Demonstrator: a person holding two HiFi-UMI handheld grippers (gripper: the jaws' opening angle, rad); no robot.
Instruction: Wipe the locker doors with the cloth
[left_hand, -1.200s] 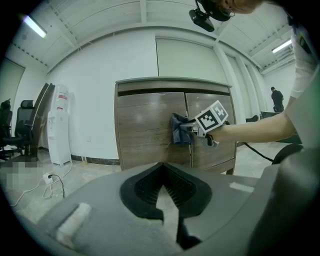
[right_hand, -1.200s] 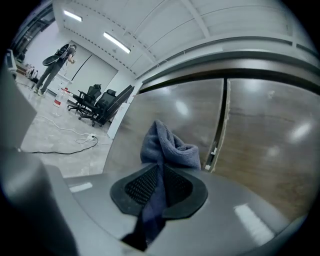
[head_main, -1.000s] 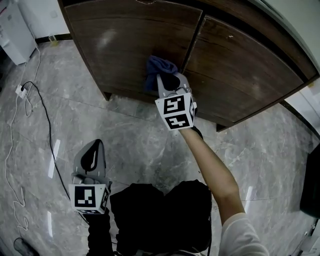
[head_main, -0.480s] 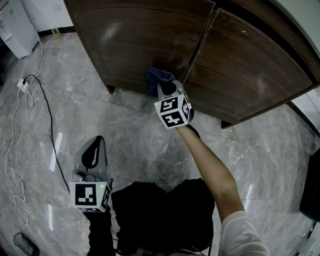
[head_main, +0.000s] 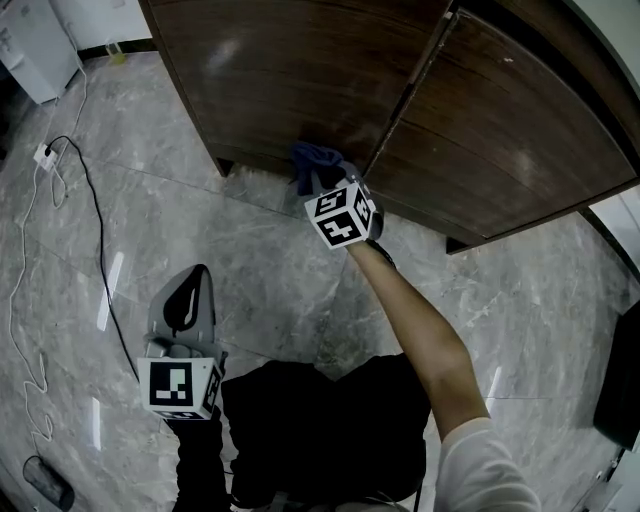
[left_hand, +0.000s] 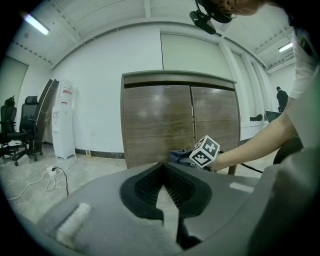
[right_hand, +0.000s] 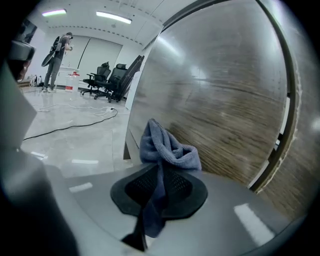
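The locker has two brown wood-grain doors, the left door (head_main: 290, 70) and the right door (head_main: 510, 130). My right gripper (head_main: 322, 178) is shut on a blue cloth (head_main: 312, 158) and holds it against the lower right corner of the left door, next to the seam between the doors. In the right gripper view the cloth (right_hand: 167, 147) bunches above the jaws and a tail hangs between them, pressed to the left door (right_hand: 225, 100). My left gripper (head_main: 190, 292) hangs low over the floor, well away from the locker, shut with nothing in it. The left gripper view shows the locker (left_hand: 160, 120) ahead and the cloth (left_hand: 178, 155).
A black cable with a white power strip (head_main: 42, 155) trails over the marble floor at the left. A white water dispenser (left_hand: 64, 120) and office chairs (left_hand: 20, 130) stand left of the locker. A person (right_hand: 57, 55) stands far back in the room.
My right gripper has slid the cloth down the left door to its bottom edge. The left gripper has stayed where it was.
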